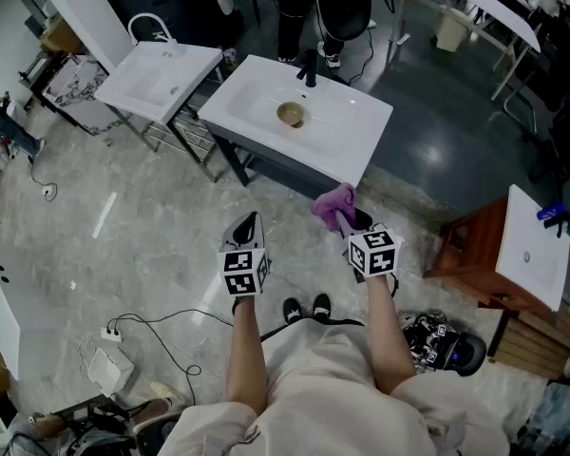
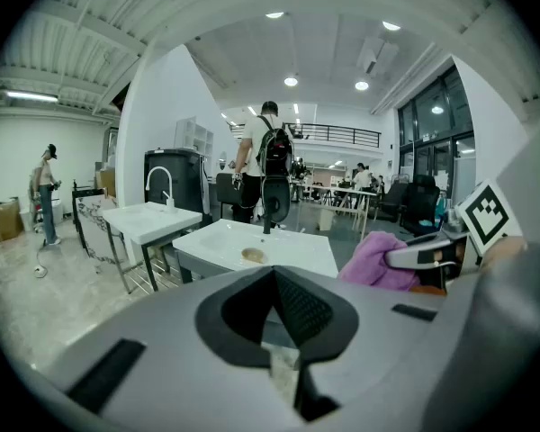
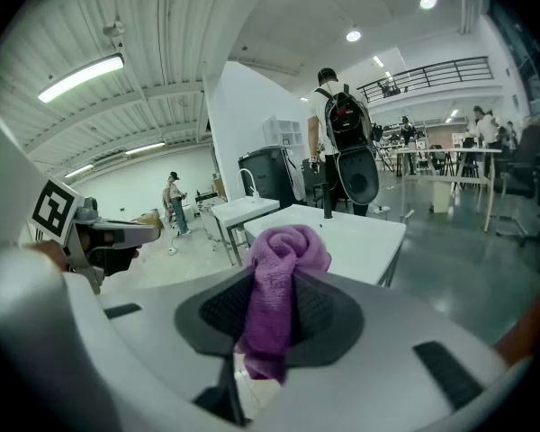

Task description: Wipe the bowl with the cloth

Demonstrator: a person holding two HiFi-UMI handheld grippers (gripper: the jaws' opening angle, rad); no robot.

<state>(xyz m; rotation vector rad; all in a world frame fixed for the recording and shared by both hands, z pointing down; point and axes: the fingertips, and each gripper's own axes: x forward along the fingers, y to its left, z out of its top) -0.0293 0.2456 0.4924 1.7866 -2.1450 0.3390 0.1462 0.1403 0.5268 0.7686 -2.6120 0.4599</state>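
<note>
Purple cloth (image 3: 283, 282) is clamped between the jaws of your right gripper (image 1: 348, 218). It is bunched up and sticks out past the tips, at the centre of the head view. Your left gripper (image 1: 246, 228) sits near it to the left, its jaws pressed together with nothing between them. Both tools point toward the white washbasin (image 1: 351, 136) in the upper middle of the frame. Your brownish bowl (image 1: 290, 114) rests in that basin's hollow, near the black tap (image 1: 309, 67) and well apart from both tools. A second washbasin (image 1: 161, 82) stands at upper left.
</note>
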